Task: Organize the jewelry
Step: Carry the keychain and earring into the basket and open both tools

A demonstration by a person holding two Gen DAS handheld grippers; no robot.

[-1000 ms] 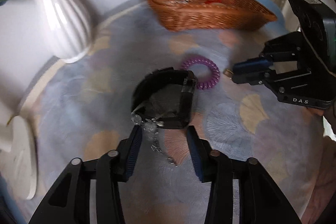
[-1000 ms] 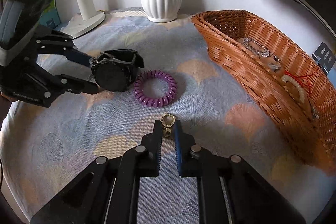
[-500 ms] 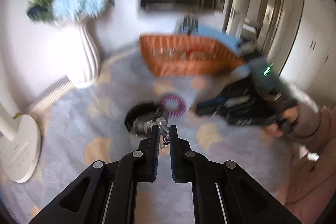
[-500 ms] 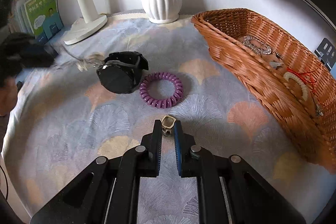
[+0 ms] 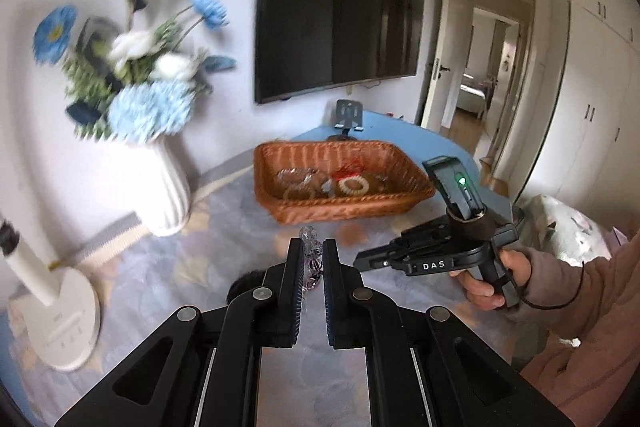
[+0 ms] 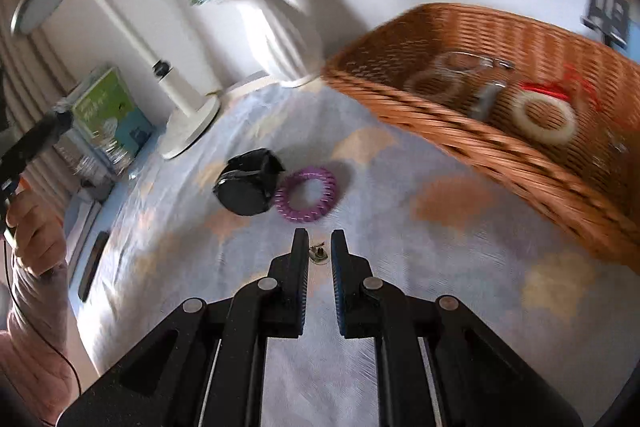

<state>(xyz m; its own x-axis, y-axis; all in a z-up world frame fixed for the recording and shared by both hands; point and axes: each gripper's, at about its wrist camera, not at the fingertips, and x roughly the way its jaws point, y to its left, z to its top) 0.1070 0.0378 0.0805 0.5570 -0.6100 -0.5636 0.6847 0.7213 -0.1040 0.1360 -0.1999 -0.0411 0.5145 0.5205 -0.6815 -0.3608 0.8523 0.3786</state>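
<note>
My left gripper (image 5: 307, 247) is shut on a clear crystal bracelet (image 5: 310, 255) and holds it in the air, in front of the wicker basket (image 5: 304, 211). The basket (image 6: 472, 131) holds several pieces, among them a white bead bracelet (image 6: 545, 121) with red cord. My right gripper (image 6: 319, 242) is shut on a small gold earring (image 6: 319, 253), lifted above the cloth. It shows from outside in the left wrist view (image 5: 404, 259). A black watch (image 6: 249, 183) and a purple coil hair tie (image 6: 307, 193) lie on the cloth beyond it.
A white vase (image 5: 164, 187) with blue flowers stands left of the basket. A white desk lamp (image 5: 60, 315) stands at the far left. Books (image 6: 108, 119) and a dark remote (image 6: 93, 265) lie at the table's left edge. A phone stand (image 5: 349, 115) is behind the basket.
My left gripper shut on the crystal bracelet beside the watch and lifted it up towards the basket. My right gripper rose with the gold earring and tilted towards the basket.
</note>
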